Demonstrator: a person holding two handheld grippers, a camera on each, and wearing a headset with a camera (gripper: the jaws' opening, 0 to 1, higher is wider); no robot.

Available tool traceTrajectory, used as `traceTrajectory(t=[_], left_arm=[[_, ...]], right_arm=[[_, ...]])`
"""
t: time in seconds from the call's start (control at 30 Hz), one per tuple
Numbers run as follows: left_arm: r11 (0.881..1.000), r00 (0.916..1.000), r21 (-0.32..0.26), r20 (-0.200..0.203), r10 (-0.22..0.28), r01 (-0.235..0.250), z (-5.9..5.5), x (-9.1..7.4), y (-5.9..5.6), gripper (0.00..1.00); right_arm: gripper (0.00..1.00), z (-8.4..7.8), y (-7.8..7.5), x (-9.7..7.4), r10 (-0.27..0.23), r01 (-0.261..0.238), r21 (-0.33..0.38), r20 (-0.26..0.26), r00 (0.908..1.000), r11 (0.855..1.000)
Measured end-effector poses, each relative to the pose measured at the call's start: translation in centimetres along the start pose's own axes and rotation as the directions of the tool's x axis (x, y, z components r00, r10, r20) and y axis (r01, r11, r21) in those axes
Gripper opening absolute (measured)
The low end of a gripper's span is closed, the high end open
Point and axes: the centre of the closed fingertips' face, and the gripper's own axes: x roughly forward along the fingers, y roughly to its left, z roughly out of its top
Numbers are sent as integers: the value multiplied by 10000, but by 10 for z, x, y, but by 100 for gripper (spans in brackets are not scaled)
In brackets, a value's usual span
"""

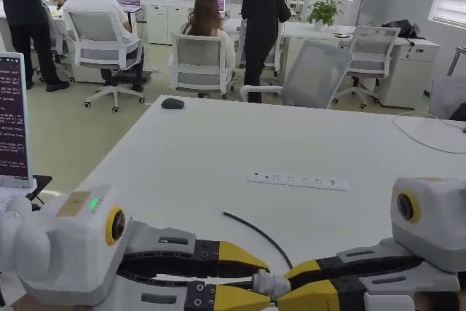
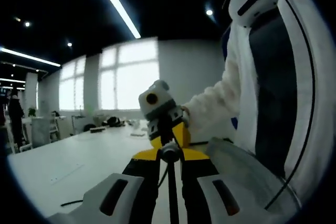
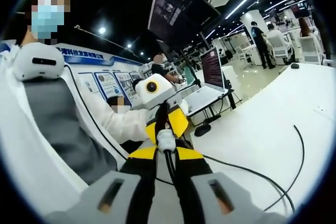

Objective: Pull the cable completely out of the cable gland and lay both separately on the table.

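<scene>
My left gripper [image 2: 170,156] is clenched on the small white plastic cable gland [image 1: 270,282]. My right gripper [image 3: 165,154], tip to tip with it, pinches the thin black cable [image 1: 255,229] right beside the gland. Beyond the jaws the cable arcs away, its free end lying on the white table [image 1: 218,151]. If the gland's seal grips hard, the cable may slide through my right grip, or the gland may twist loose and drop off the near edge.

The table [image 1: 218,151] was smooth, matt white. The cable [image 1: 258,234] had a matt black sheath. The cable gland [image 1: 271,282] was pale plastic, perhaps faintly glossy. The left gripper [image 1: 258,280] and right gripper [image 1: 285,287] had glossy white plastic shells and yellow-and-black jaws.
</scene>
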Motion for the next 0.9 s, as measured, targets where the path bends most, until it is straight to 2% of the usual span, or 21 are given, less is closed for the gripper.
traceTrajectory(t=[0.13, 0.23, 0.33, 0.47, 0.5, 0.57, 0.6, 0.67, 0.73, 0.77, 0.8, 0.87, 0.9], left_arm=[[9997, 9997, 223, -219, -79, 84, -2, 0, -1, 15], [9992, 9996, 399, -281, -47, 58, -1, -1, 0, 15], [9986, 9995, 534, -307, -48, 64, -1, -2, 1, 15], [9987, 9982, 500, -603, -23, 53, -5, -2, 4, 15], [9990, 9980, 452, -638, -25, 54, -6, -2, 6, 15], [9994, 9985, -348, -549, 64, -83, -5, -2, 9, 15], [9990, 9987, -437, -496, 100, -122, -4, -2, 11, 15], [9922, 9984, -1237, -563, 99, -168, -6, -2, 11, 15], [9788, 9979, -2045, -655, 11, -145, -10, -2, 11, 15], [9724, 9976, -2323, -692, 37, -197, -12, -2, 11, 15], [9607, 9974, -2766, -719, 29, -227, -14, -2, 11, 15], [9364, 9984, -3492, -534, 166, -343, -15, -2, 15, 15], [9286, 9986, -3686, -444, 276, -420, -14, -3, 18, 15]], right_arm=[[12, -3, -1, 2, 122, -119, 380, -78, 9999, 9992], [12, 1, -3, 2, 207, -227, 836, 255, 9995, 9962], [12, 2, -2, 2, 236, -269, 946, 359, 9991, 9952], [11, -1, -6, 3, 143, -186, 1094, 401, 9991, 9938], [11, -1, -7, 4, 90, -127, 923, 406, 9991, 9957], [11, 2, -8, 4, -48, 19, 634, 462, 9989, 9980], [10, 3, -7, 4, -111, 91, 433, 460, 9989, 9990], [10, 2, -7, 5, -215, 213, 77, 346, 9992, 9997], [10, -2, -7, 5, -370, 371, -314, 46, 9993, 9988], [10, -3, -11, 4, -570, 559, -874, -102, 9983, 9946], [10, -5, -12, 4, -671, 644, -1145, -199, 9975, 9913], [10, -4, -11, 5, -778, 755, -1356, -114, 9969, 9879], [10, -1, -14, 4, -952, 935, -1690, -18, 9955, 9812]])
